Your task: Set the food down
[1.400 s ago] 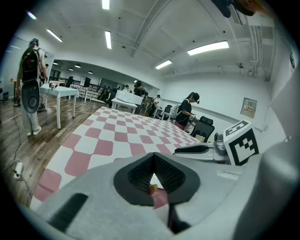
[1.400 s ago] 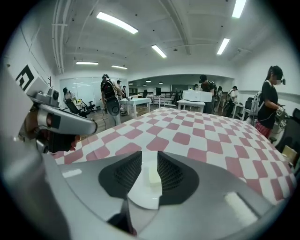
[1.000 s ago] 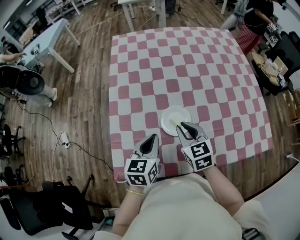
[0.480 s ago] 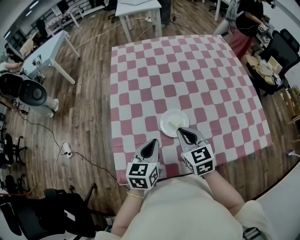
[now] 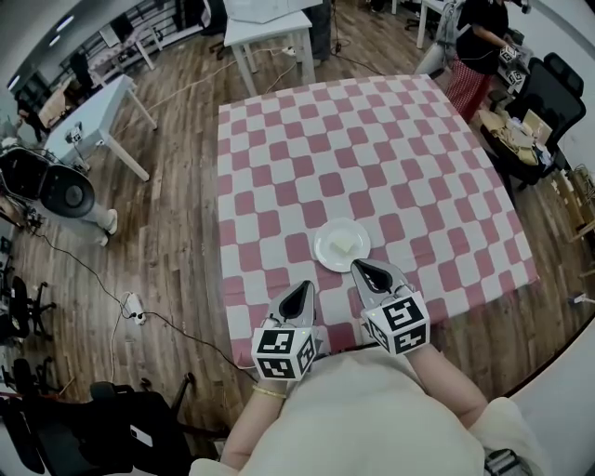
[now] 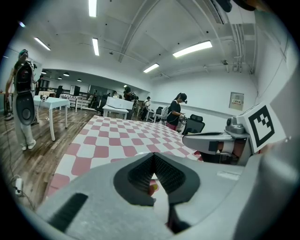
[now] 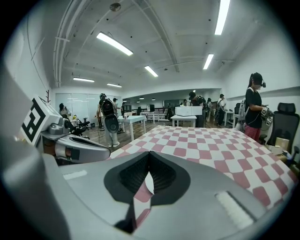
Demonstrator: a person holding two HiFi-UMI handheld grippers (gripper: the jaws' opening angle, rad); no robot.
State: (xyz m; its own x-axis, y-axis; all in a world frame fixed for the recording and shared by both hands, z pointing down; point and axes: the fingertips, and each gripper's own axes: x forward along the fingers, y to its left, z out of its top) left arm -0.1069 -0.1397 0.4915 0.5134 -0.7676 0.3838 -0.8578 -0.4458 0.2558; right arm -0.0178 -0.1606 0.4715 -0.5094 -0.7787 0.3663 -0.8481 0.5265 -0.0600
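Note:
A white plate [image 5: 322, 255] sits on the red-and-white checked table [image 5: 372, 139] near its front edge. On it lies a pale piece of food [image 5: 344, 244]. My right gripper [image 5: 361, 266] [image 7: 148, 153] hovers just short of the plate's near rim. Its jaws have just been closing and are now shut with nothing between them. To its left my left gripper [image 5: 304, 285] [image 6: 152, 155] is over the table's front edge, shut and empty. Neither gripper touches the plate.
White tables [image 5: 265, 23] stand beyond the checked table and at the left [image 5: 93, 102]. A person [image 5: 474, 37] and black chairs [image 5: 544, 93] are at the far right. Cables [image 5: 130, 302] lie on the wood floor to the left.
The right gripper's jaws, open over the plate a second ago, have closed and drawn back off it. The food stays on the plate. Both grippers moved slightly back toward me.

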